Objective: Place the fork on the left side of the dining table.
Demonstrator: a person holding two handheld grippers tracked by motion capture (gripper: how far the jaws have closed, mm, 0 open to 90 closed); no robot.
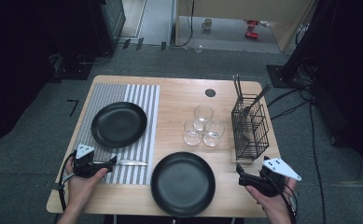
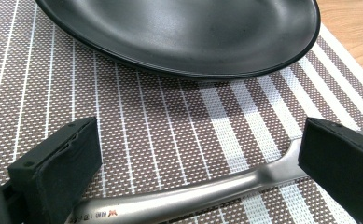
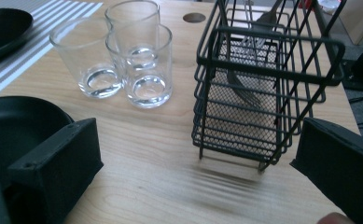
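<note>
Steel knife [image 2: 188, 198] lies on mat [image 2: 170, 121] beside plate [image 2: 193, 32], between wide-open L gripper [image 2: 198, 172] jaws, ungripped. R gripper [image 3: 193, 172] open, empty, near rack [image 3: 258, 93]. Remaining: cutlery for 2nd plate [image 1: 183, 183].

The wooden surface [image 1: 174, 100] is carrying a striped mat [image 1: 149, 100] at its left, a black plate [image 1: 183, 184] sitting near the front edge, three glasses [image 1: 202, 126] standing clustered at the middle, and a wire basket [image 1: 250, 127] standing at the right, holding cutlery.
</note>
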